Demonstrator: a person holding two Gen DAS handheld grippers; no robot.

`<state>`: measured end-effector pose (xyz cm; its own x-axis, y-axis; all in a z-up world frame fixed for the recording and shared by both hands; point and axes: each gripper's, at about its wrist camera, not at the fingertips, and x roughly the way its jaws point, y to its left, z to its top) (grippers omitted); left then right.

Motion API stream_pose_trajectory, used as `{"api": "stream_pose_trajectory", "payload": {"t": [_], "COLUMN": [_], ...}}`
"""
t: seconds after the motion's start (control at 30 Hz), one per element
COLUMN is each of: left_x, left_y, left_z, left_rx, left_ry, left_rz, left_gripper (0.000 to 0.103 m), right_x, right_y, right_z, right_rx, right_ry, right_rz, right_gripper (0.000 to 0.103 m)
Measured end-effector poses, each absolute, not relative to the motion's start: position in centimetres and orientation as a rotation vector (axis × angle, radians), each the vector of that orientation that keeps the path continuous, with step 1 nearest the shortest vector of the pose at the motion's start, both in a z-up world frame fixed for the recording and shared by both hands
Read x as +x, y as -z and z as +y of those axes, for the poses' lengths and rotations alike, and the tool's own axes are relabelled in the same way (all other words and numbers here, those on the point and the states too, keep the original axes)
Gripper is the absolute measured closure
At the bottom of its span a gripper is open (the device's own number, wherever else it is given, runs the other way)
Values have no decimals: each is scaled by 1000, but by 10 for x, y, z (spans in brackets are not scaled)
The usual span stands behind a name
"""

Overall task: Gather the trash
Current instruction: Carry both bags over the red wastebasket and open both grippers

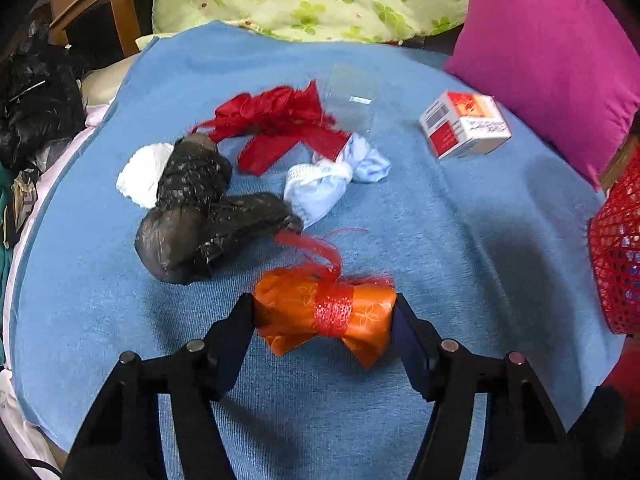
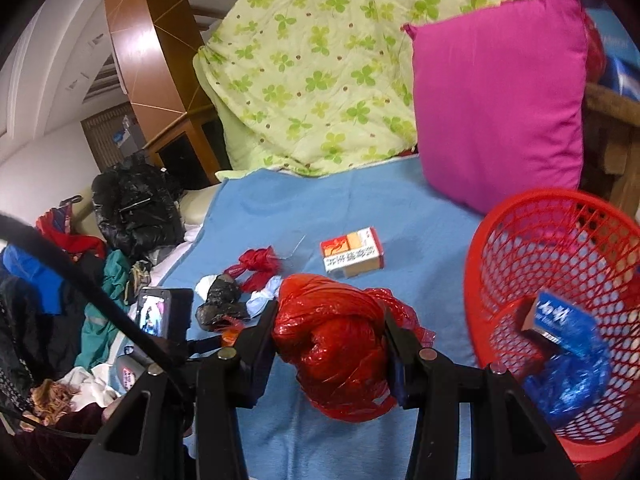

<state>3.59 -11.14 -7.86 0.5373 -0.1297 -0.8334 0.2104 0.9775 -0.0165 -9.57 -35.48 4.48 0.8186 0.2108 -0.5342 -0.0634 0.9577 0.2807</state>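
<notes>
While your left gripper (image 1: 324, 312) clamps the orange bundle (image 1: 325, 314) end to end between its fingers, just above the blue blanket (image 1: 460, 240), your right gripper (image 2: 330, 334) is clenched on the red plastic bag (image 2: 336, 344), held just left of the red basket (image 2: 520, 240), above that same blanket
</notes>
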Motion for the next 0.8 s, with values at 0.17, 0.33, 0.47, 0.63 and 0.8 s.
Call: {"api": "stream_pose_trajectory", "payload": {"t": [0.17, 0.33, 0.47, 0.63, 0.8], "left_x": [21, 0, -12, -26, -42], "left_y": [42, -12, -49, -85, -101], "left_z": [-121, -143, -168, -215, -272], "left_rx": [119, 175, 222, 274, 299], "left_ry": [247, 325, 398, 530, 671], "left_rz": [887, 765, 694, 625, 608], "left_gripper": [35, 35, 35, 35, 35], "right_x": [-109, -124, -135, -154, -174], "right_y": [-61, -80, -90, -98, -91], "right_z": [-356, -362, -375, -417, -482], "right_rx": [219, 182, 189, 250, 389], "right_ry": [-111, -63, -39, 32, 105], "right_rz": [559, 515, 486, 446, 428], "right_gripper": [54, 54, 54, 53, 52]}}
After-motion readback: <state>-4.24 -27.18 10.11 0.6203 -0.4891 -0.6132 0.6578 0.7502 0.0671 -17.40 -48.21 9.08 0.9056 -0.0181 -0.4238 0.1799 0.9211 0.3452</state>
